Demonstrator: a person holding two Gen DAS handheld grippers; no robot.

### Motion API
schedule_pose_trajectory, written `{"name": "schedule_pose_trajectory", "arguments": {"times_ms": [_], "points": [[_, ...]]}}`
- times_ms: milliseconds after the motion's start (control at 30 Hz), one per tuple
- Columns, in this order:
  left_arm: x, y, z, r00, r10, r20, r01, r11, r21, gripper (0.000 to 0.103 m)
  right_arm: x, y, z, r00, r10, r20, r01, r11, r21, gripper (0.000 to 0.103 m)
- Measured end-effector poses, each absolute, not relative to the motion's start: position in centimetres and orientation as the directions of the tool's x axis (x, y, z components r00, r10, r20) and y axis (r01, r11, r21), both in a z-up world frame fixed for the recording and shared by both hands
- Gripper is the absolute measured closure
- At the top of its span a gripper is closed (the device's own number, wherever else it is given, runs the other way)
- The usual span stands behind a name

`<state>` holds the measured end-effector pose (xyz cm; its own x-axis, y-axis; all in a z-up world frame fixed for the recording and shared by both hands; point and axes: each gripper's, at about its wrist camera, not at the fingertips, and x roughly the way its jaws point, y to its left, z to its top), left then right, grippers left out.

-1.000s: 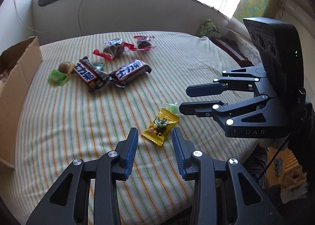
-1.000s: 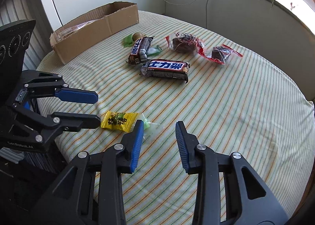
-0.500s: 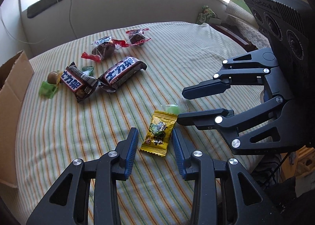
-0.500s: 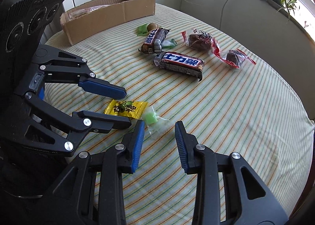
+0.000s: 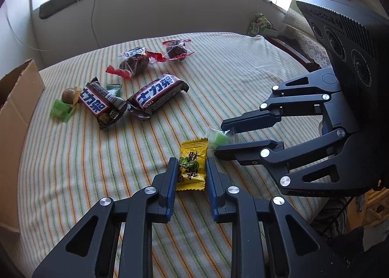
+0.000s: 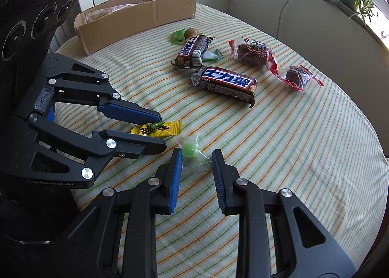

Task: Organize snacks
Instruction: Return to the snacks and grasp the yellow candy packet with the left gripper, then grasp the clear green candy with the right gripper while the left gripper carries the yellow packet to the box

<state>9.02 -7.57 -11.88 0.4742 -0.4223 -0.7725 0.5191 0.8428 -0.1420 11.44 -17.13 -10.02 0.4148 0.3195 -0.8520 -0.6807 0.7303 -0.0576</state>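
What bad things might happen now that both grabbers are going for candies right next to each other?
1. The left gripper, shut on the yellow candy, and the right gripper, closing around the green candy, sit very close; lifting carelessly, they may bump.
2. The green candy has a loose clear wrapper, so the right gripper might catch only the wrapper and drop it.
3. Both candies lie near the edge of the striped tablecloth; a slip may knock one off.

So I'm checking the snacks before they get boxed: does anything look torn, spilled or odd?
Nothing looks spilled. The chocolate bar nearest the grippers has a ragged, crumpled wrapper end, but I can't tell if it's open. The other chocolate bar lies on a small green candy.
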Motion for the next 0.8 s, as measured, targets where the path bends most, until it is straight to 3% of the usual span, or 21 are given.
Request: {"name": "schedule_pose_trajectory", "arguments": {"times_ms": [367,800], "points": [[8.3,-5.0,-10.0,0.521,-0.422,-0.742,0.486,0.861,-0.149,0.082,11.3,-17.5,-7.8,0.468,0.306,-0.829,-0.647,0.758,-0.085,0.078],[9.5,2.8,-5.8,0.654,-0.354,-0.668,0.351,0.925,-0.147,0.082,13.3,-12.7,-4.2,0.501,0.388,-0.773,-0.665,0.744,-0.057,0.078]]}}
